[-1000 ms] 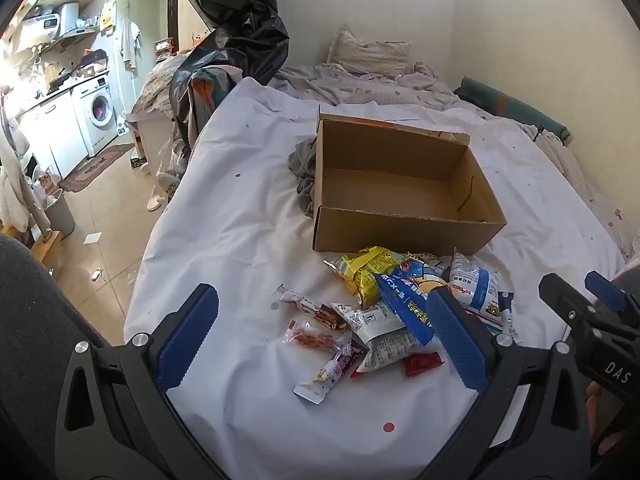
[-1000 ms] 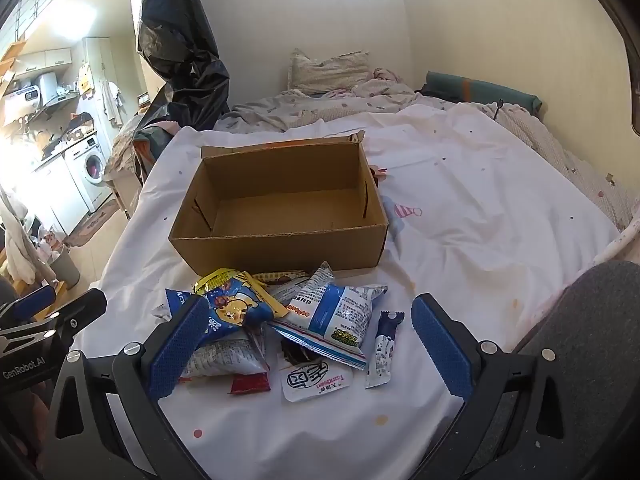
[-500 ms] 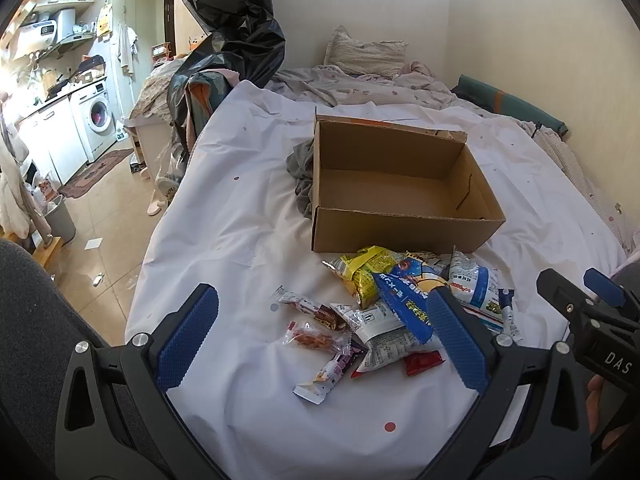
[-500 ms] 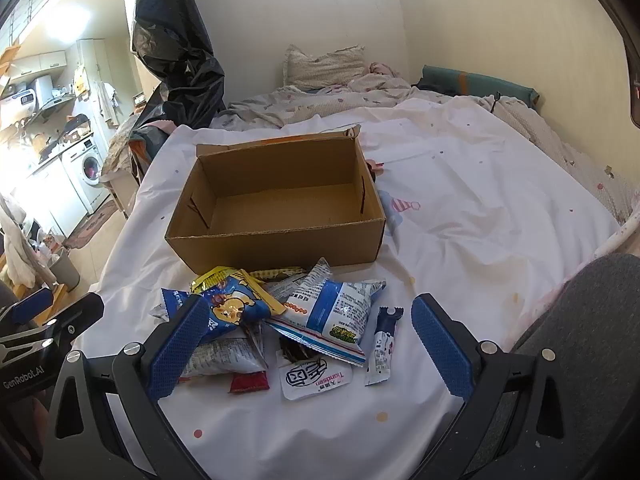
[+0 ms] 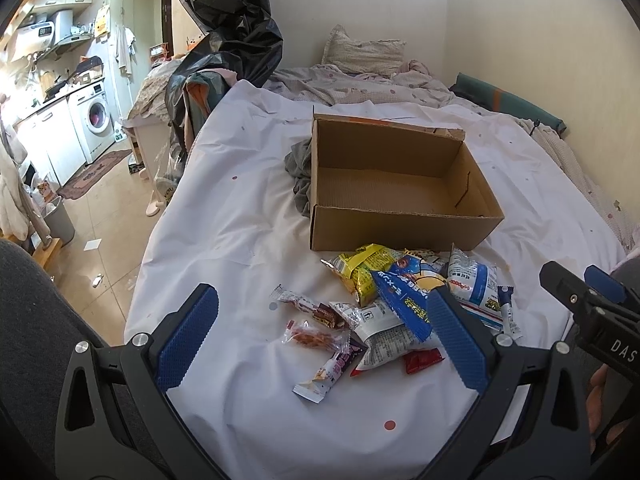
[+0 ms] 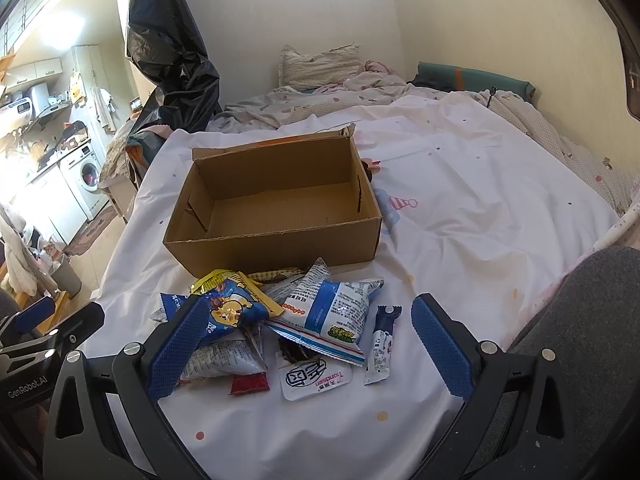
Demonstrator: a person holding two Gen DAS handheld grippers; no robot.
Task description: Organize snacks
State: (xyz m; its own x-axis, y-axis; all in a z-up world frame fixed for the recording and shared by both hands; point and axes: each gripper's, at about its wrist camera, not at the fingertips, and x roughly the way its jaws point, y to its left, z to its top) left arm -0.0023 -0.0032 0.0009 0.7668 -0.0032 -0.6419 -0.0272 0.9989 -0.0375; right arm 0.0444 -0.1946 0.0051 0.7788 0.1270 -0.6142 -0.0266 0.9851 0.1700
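An empty cardboard box [image 5: 400, 184] stands open on the white bedsheet; it also shows in the right wrist view [image 6: 276, 200]. A pile of snack packets lies just in front of it: a yellow bag [image 5: 360, 270], a blue bag [image 5: 404, 300], a white and blue bag [image 6: 332, 312], a small dark stick pack [image 6: 382, 344], a red sachet [image 6: 250, 383] and small wrapped bars [image 5: 316, 338]. My left gripper [image 5: 324, 340] is open and empty, above the pile's left side. My right gripper [image 6: 308, 344] is open and empty, above the pile's right side.
A grey cloth [image 5: 300, 176] lies against the box's left wall. The bed's left edge [image 5: 160, 232] drops to a tiled floor. A black plastic bag [image 5: 232, 40] hangs at the far left. Pillows and a crumpled quilt [image 6: 320, 80] lie at the bed's far end.
Both views have shifted very slightly. The grippers stay open and the snacks and box have not moved.
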